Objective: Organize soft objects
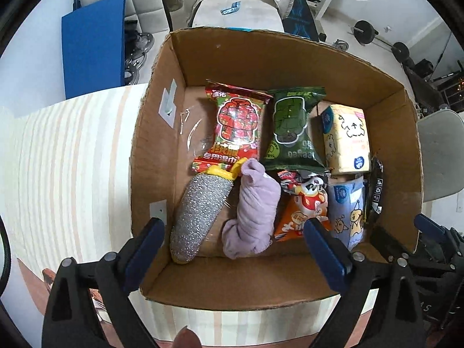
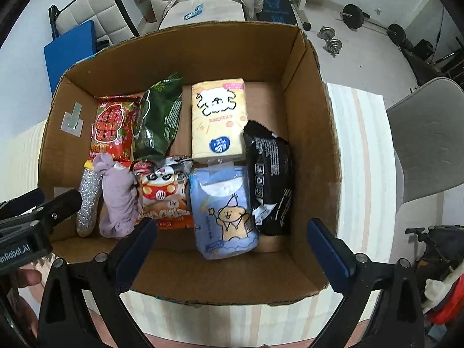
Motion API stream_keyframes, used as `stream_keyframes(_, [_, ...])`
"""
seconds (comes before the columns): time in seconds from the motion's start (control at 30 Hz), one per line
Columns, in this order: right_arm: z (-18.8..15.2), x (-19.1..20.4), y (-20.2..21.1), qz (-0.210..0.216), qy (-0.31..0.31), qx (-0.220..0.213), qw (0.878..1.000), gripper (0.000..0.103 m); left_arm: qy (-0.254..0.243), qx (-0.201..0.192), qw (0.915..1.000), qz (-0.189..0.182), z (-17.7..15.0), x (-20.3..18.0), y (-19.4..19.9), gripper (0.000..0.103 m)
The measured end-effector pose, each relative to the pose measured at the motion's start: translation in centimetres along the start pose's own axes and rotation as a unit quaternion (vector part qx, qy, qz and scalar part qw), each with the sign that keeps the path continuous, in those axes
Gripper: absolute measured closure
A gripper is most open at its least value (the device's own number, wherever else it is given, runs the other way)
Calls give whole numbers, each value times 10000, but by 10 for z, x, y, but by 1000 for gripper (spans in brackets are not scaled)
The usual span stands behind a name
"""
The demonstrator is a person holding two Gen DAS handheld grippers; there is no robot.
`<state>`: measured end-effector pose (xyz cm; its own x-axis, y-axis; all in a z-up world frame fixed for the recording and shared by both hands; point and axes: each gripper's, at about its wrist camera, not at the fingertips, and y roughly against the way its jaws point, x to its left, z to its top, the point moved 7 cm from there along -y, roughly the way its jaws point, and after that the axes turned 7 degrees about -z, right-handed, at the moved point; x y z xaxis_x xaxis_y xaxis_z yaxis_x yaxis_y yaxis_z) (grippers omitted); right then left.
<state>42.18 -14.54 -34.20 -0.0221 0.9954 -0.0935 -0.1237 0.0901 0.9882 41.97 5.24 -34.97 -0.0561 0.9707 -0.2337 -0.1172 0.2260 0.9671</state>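
A cardboard box (image 1: 261, 284) (image 2: 220, 284) holds several soft items. A silver sparkly scrubber (image 1: 200, 217) (image 2: 88, 203) lies beside a rolled lilac cloth (image 1: 255, 214) (image 2: 119, 200). Behind them lie a red packet (image 1: 236, 127) (image 2: 111, 124) and a green packet (image 1: 293, 127) (image 2: 158, 119). An orange panda packet (image 1: 304, 206) (image 2: 165, 194), a blue tissue pack (image 1: 349, 211) (image 2: 224, 211), a yellow tissue pack (image 1: 346, 139) (image 2: 217, 119) and a black packet (image 2: 269, 179) fill the right side. My left gripper (image 1: 235, 256) is open and empty over the near wall. My right gripper (image 2: 232, 253) is open and empty too.
The box stands on a striped tablecloth (image 1: 66, 168) (image 2: 362, 145). A grey chair (image 2: 429, 142) stands to the right. A blue mat (image 1: 92, 46), a white sofa (image 1: 240, 8) and dumbbells (image 2: 330, 40) lie beyond on the floor.
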Motion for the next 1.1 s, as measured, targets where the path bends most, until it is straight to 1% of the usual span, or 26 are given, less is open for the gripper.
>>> stream_keyframes(0.2, [-7, -1, 4, 4, -43, -10, 10000, 0, -75, -101, 9999, 69, -1, -7, 4, 5])
stream_keyframes(0.33, [-8, -4, 15, 20, -103, -111, 9999, 0, -116, -277, 9995, 103, -6, -13, 19, 5])
stream_keyframes(0.43, [-9, -8, 32, 22, -143, -279, 9995, 0, -135, -451, 9987, 197, -11, -16, 37, 5])
stream_keyframes(0.5, [-11, -13, 48, 36, -182, -430, 9989, 0, -149, -612, 9977, 261, -16, -18, 51, 5])
stream_keyframes(0.63, [-21, -20, 84, 30, -208, -780, 9967, 0, -146, -939, 9953, 179, -33, -25, 86, 5])
stream_keyframes(0.73, [-34, -23, 112, 49, -186, -1002, 9948, 0, -199, -1196, 9924, 212, -49, -31, 114, 5])
stream_keyframes(0.8, [-45, -24, 132, 60, -161, -1188, 9928, 0, -261, -1366, 9897, 347, -60, -34, 133, 5])
stream_keyframes(0.93, [-71, -29, 169, 89, -157, -1522, 9882, 0, -381, -1623, 9852, 392, -83, -43, 166, 5])
stream_keyframes(1.1, [-105, -34, 209, 211, -126, -1780, 9837, 0, -365, -1860, 9812, 376, -113, -48, 199, 5])
